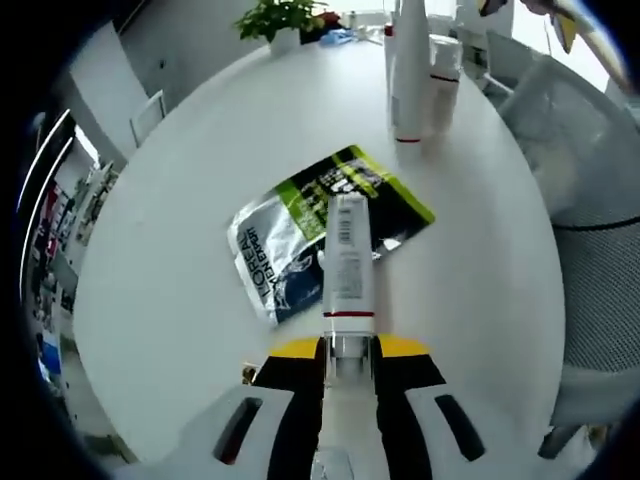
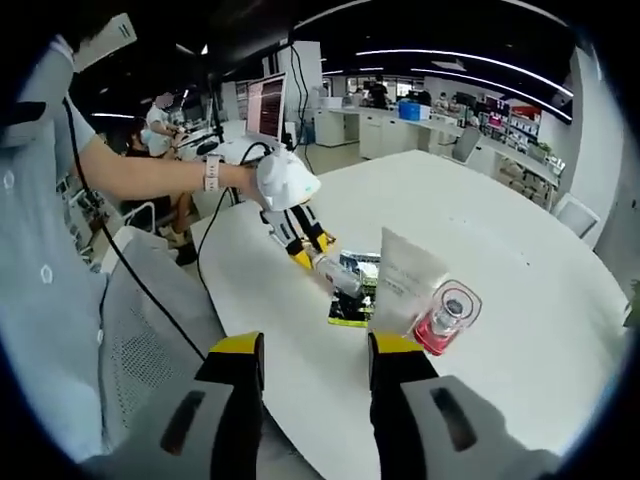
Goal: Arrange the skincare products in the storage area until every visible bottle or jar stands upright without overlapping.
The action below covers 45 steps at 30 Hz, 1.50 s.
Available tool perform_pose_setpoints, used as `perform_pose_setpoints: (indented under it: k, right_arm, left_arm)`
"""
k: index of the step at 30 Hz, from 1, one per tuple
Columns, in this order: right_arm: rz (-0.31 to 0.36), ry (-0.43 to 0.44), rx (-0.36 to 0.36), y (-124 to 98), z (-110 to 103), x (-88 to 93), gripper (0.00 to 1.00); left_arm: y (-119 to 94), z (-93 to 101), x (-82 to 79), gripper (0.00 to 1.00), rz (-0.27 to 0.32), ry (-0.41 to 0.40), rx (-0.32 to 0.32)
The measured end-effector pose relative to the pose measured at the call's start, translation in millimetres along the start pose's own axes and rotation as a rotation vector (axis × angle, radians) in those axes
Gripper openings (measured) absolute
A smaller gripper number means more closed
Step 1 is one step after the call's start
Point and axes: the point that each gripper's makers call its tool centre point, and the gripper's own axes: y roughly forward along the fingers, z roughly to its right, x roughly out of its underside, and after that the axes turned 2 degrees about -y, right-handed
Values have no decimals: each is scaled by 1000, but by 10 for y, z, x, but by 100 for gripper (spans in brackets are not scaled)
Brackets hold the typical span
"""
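Left gripper pinches the white tube over the sachet — stand it cap-down beside the upright bottles; right gripper spread, idle.

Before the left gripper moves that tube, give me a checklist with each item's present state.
1. Left gripper shut on the white tube: ok.
2. Tube lifted off the sachet: cannot tell.
3. Tube upright: not ok, it lies along the fingers.
4. Standing tubes upright at the far edge of the table: ok.
5. Right gripper open and holding nothing: ok.
6. Pink bottle beside the flat white tube, upright: cannot tell.
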Motion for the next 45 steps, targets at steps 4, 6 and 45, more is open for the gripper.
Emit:
perform_pose_setpoints:
  k: [4,6,45]
  right_arm:
    - [12,-25,-59,143,-169,-60,38]
    - [4,-42,-80,230,-231,-65,38]
    - [-181,-395,-141,1245,-319,247,22]
  left_arm:
    - [-60,124,-34,15,-3,18,5]
    - [-84,178,-50,15,-7,42,3]
    - [-449,979,-724,14,11,347,40]
